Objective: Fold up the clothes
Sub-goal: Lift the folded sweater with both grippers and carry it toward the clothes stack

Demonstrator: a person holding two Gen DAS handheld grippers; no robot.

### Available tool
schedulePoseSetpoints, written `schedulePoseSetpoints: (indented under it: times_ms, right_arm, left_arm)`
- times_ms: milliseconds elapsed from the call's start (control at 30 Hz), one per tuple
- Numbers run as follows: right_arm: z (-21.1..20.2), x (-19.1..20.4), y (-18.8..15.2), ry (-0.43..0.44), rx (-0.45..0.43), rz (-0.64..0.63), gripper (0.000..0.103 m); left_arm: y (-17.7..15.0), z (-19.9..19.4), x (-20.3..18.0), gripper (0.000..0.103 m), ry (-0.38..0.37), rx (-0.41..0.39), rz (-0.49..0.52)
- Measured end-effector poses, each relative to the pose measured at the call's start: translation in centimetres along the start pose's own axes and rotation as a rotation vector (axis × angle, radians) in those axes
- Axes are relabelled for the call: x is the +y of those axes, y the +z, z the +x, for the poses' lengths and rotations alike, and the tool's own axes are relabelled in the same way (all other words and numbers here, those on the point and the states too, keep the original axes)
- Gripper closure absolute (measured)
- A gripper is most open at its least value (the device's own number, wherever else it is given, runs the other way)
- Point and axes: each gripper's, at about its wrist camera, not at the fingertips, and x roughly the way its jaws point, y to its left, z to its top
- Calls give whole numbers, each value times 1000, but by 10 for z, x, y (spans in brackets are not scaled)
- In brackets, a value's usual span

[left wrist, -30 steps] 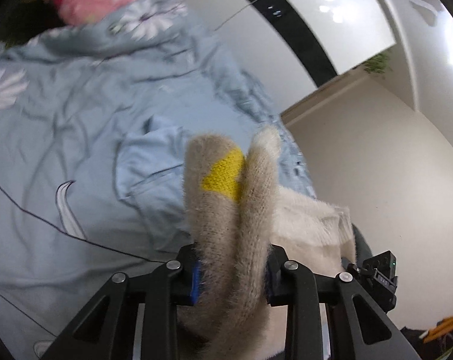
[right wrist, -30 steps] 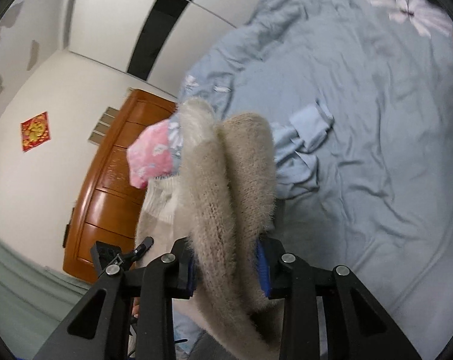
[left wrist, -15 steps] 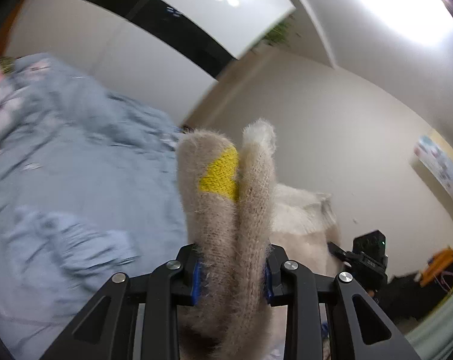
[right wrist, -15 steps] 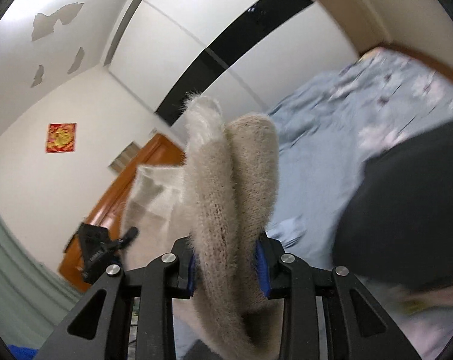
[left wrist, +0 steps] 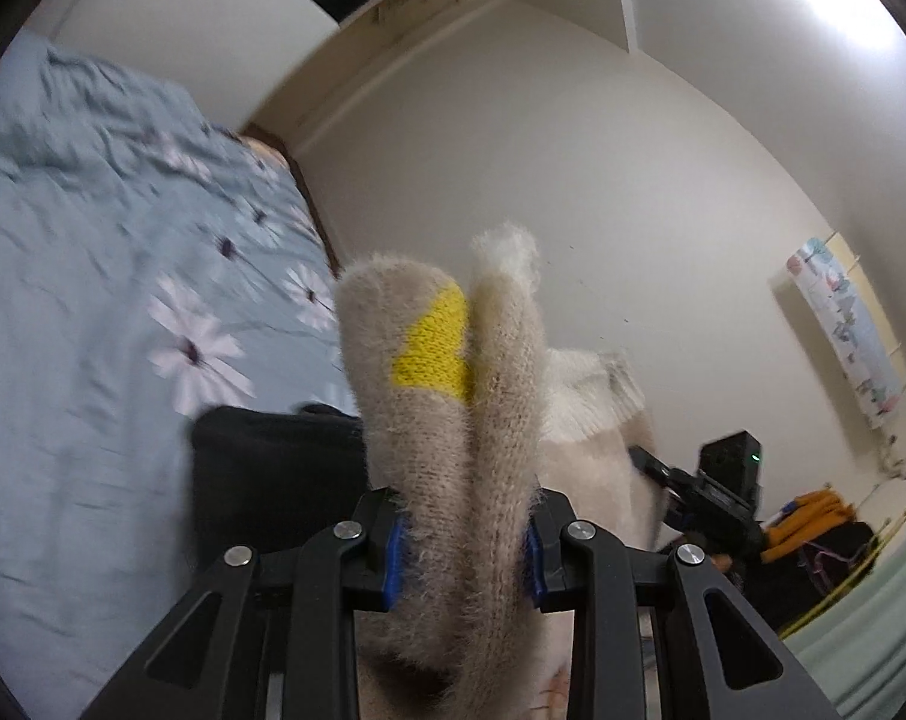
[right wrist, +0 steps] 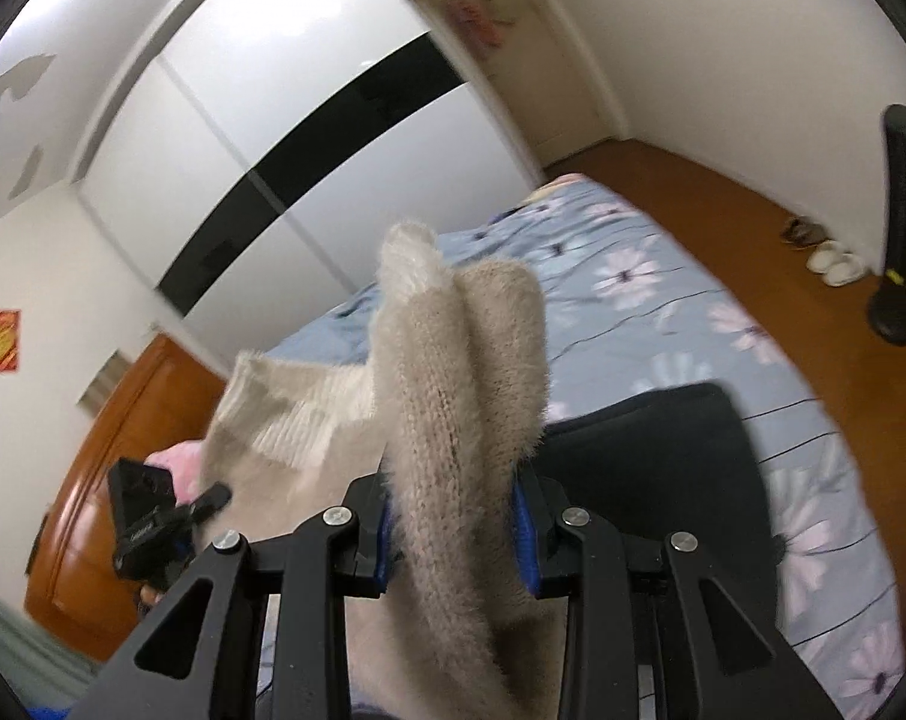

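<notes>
A fuzzy beige sweater with a yellow patch [left wrist: 453, 396] is held up in the air between both grippers. My left gripper [left wrist: 462, 546] is shut on a bunched fold of it. My right gripper [right wrist: 456, 531] is shut on another bunched fold of the same sweater [right wrist: 459, 372]. Its white ribbed collar [right wrist: 291, 414] hangs between the two grippers. The right gripper shows in the left wrist view [left wrist: 702, 489], and the left gripper shows in the right wrist view [right wrist: 153, 516]. The lower part of the sweater is hidden below the frames.
A bed with a blue flowered cover [left wrist: 93, 276] lies below. A black folded garment [right wrist: 663, 450] lies on it near the sweater. A wardrobe with a black stripe [right wrist: 309, 120], a wooden door [right wrist: 93, 468] and wooden floor [right wrist: 783, 240] surround the bed.
Both grippers have swung up and around with the sweater. The views turned from the crumpled light blue garment on the bed toward the walls and the black garment.
</notes>
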Motion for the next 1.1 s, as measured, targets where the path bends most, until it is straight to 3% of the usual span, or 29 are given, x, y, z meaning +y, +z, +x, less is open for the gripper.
schedulePoseSetpoints:
  times_ms: [100,233,267,400,533,633,800,900,1100]
  right_arm:
    - [4,-35,9,-26,-11,48,70]
    - [52,-102,-20,-85,75,187,70]
    - [57,-111,-27,-89,79,210,68]
    - [59,-142,-44,24,22,294,66]
    - [61,-144,-41,17,15,290,65]
    - [63,-140,-39,-3,15,307,62]
    - [54,-134,-44,-78,20,304,50]
    - [47,-132,-41,-121,8,305,46]
    - [17,-103,-19,-288,-46,202,45]
  left_arm:
    - [-19,35,13,72,-2,46,-36]
    - [-44,67,52,72,88,106,-110]
    - [-48,69,61,72,79,104,-135]
    - [-50,68,75,71,55,95,-160]
    - [-47,67,74,70,70,94,-166]
    - [-43,64,70,63,88,113,-165]
    - [-34,50,58,42,158,130,-112]
    - [-21,34,44,39,217,96,-44]
    - [-5,20,3,39,332,64,165]
